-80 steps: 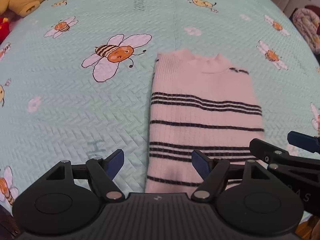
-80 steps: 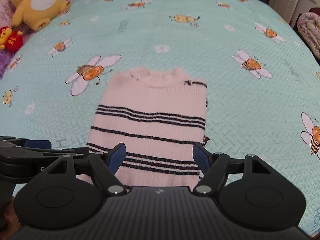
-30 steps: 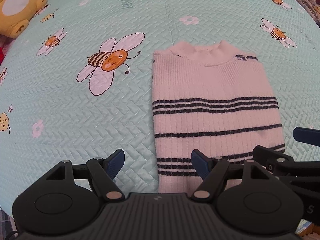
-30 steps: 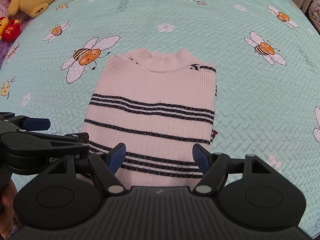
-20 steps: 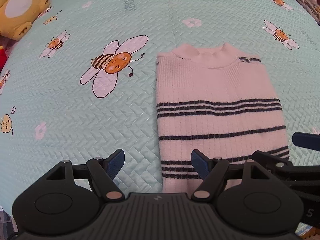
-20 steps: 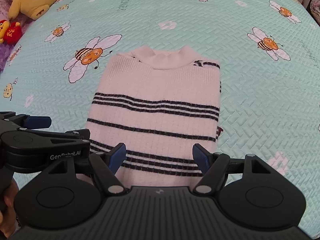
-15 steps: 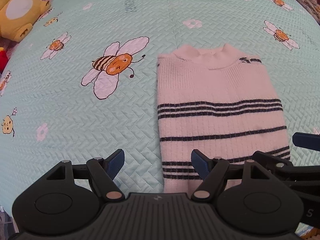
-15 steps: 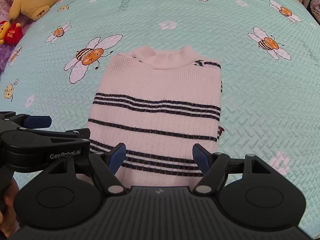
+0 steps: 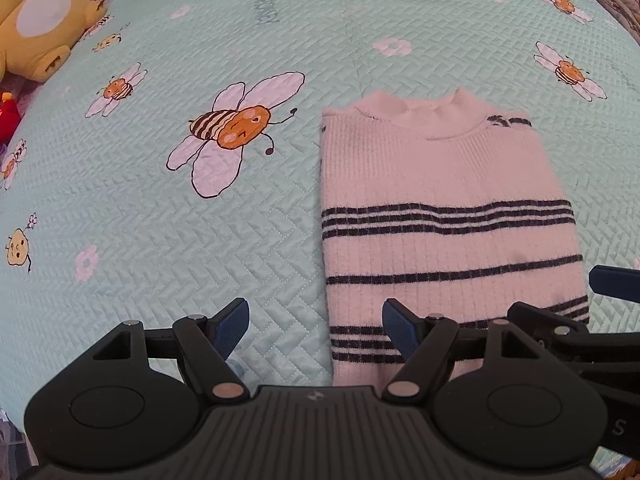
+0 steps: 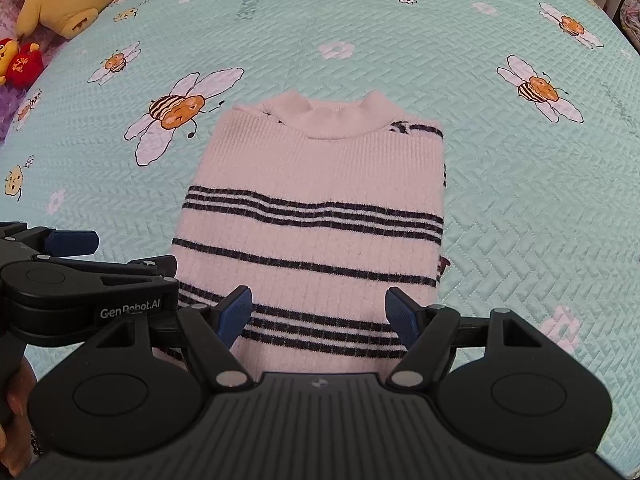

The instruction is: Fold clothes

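The sweater [image 10: 316, 216] runs lengthwise away from both gaping, empty tools; the right tool [image 10: 318, 312] straddles its near hem, the left tool [image 9: 316, 322] its left edge.

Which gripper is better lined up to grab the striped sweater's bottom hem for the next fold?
Probably right. The right gripper is open with the pink ribbed black-striped sweater hem spanning its fingers; the left gripper is open astride the hem's left corner, mostly over mint quilted bedspread.
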Motion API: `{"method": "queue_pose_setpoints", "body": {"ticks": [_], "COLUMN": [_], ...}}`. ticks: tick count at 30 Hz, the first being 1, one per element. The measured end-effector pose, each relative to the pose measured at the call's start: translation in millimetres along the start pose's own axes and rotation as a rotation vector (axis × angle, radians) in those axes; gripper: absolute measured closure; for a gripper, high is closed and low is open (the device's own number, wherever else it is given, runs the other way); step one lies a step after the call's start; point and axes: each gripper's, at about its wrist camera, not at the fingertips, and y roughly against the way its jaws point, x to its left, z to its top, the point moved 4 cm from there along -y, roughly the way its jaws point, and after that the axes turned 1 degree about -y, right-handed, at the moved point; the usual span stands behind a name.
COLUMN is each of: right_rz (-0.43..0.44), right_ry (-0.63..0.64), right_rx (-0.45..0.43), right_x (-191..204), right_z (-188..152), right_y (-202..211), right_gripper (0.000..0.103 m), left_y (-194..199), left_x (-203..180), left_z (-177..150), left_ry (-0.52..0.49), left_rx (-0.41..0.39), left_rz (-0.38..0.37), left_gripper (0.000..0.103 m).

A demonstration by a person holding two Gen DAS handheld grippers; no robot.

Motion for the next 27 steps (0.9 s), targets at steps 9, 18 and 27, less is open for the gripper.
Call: {"method": "queue_pose_setpoints", "body": {"ticks": [9,18,27], "right_rz": [0.002,0.069,-0.123], "right_ry": [0.017,-0.128,-0.306], "right_rx": [-0.088,-0.372,-0.808], "right_x": [-0.7,-55.4,-159.7], "right_z": [-10.7,-55.4,-117.1], "right_y": [5.5,46.8,123.0], "right_gripper": [0.03,0.03,0.025], "left_y": [10.8,44.6,89.8], "left_x": [-6.7,-58.4,-162.5], "left_z": [-12.2,-34.0,-38.1], "left_ry": [0.001,0.008,-0.124], "left_rx": [-0.087,-0.236,-0.381], "left_rz": [0.033,-0.023,-0.002], "left_gripper": [0.027,0.025,0.019]}}
